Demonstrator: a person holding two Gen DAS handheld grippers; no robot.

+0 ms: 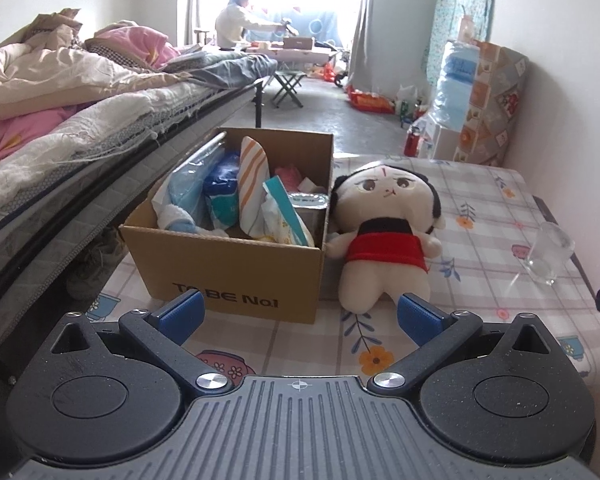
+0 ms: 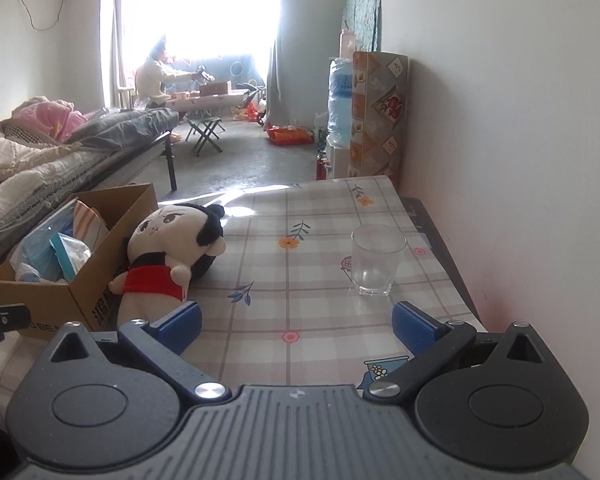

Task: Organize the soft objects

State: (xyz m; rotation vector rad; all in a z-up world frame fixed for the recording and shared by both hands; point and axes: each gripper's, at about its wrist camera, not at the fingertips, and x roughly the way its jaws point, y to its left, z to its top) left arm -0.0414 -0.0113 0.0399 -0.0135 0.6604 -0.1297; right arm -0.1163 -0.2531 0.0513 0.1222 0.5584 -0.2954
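A plush doll [image 1: 384, 232] with black hair and a red top lies on the checked tablecloth, leaning against the right side of a cardboard box [image 1: 236, 276]. The box holds several soft packs and cloths, among them an orange-striped one [image 1: 252, 176]. My left gripper [image 1: 300, 316] is open, a short way in front of the box and the doll's legs, holding nothing. In the right wrist view the doll [image 2: 168, 256] and the box [image 2: 72, 292] sit at the left. My right gripper [image 2: 296, 324] is open over bare tablecloth, empty.
A clear drinking glass [image 2: 376, 264] stands on the table near the right wall, also seen as the glass [image 1: 550, 254]. A bed with piled quilts [image 1: 60, 92] runs along the left. A person sits at a far table by the window [image 1: 240, 20]. Water jugs [image 2: 340, 96] stand beyond the table.
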